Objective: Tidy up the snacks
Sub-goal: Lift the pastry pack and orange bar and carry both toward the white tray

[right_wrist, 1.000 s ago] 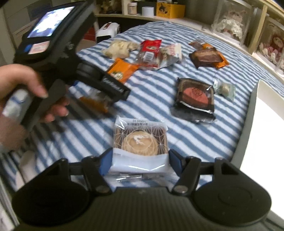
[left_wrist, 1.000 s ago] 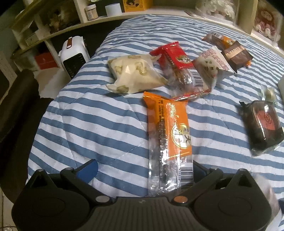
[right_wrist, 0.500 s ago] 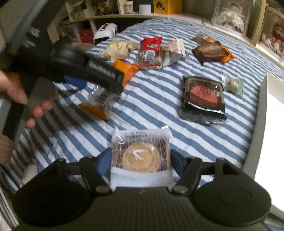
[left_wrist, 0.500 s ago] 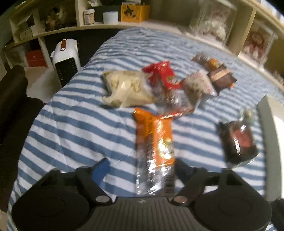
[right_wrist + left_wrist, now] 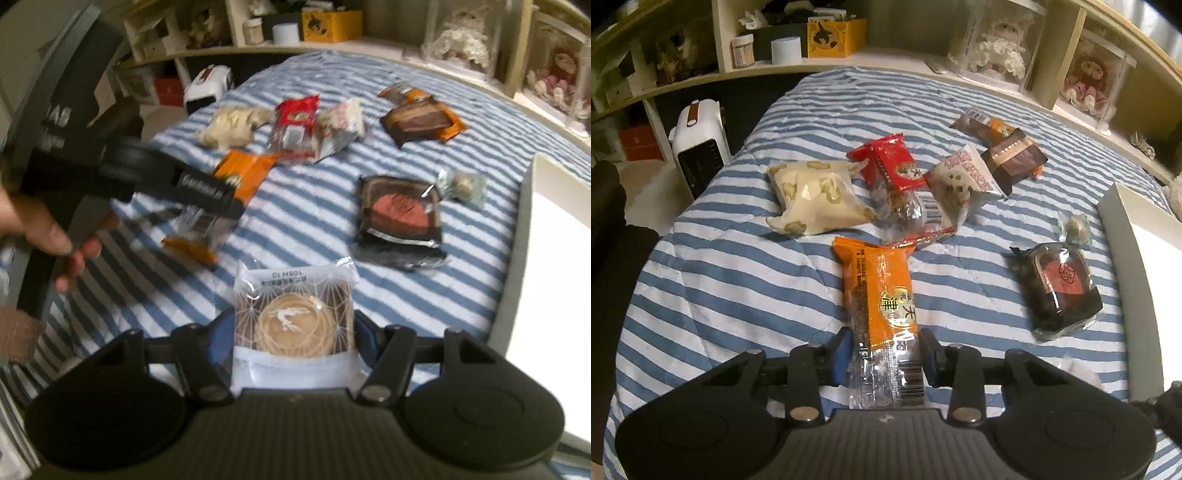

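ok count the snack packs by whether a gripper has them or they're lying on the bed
Held in a gripper: 2, the orange pack in the left gripper, the round pastry pack in the right gripper.
Lying on the bed: 7.
Total: 9.

Bed (image 5: 738, 266), blue-white striped quilt. Lying on it: cream bag (image 5: 816, 199), red pack (image 5: 901, 184), white pouch (image 5: 964, 181), brown pack (image 5: 1012, 158), dark tray pack (image 5: 1060, 288), small wrapped sweet (image 5: 1075, 229), white box (image 5: 1137, 258) at right edge.
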{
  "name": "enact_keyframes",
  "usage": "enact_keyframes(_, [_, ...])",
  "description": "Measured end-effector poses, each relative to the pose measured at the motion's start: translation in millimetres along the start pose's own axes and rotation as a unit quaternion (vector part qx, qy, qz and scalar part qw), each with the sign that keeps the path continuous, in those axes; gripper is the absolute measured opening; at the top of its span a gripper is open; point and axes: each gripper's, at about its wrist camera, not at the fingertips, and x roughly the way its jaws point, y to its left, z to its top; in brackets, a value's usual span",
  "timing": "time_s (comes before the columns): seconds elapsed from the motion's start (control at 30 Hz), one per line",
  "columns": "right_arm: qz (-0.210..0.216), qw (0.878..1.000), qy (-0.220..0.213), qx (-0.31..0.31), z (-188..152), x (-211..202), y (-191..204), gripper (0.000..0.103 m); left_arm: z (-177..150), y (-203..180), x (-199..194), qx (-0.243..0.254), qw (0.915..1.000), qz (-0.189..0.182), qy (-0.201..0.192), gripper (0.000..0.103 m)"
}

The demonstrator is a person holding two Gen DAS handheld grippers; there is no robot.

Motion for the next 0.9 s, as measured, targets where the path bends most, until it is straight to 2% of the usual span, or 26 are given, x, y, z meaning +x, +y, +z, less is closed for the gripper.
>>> enact_keyframes(0.47, [-0.034, 0.995, -0.070, 0.066, 19, -42, -51, 0.070, -13, -15, -55, -0.004, 0.9978, -0.039, -0.053, 0.038])
enact_keyframes(0.9, [-0.094, 0.981, -0.118, 0.119, 11, -86, -106, 0.070, -6, -50, -104, -0.003, 0.9889, -0.097, -0.113, 0.038])
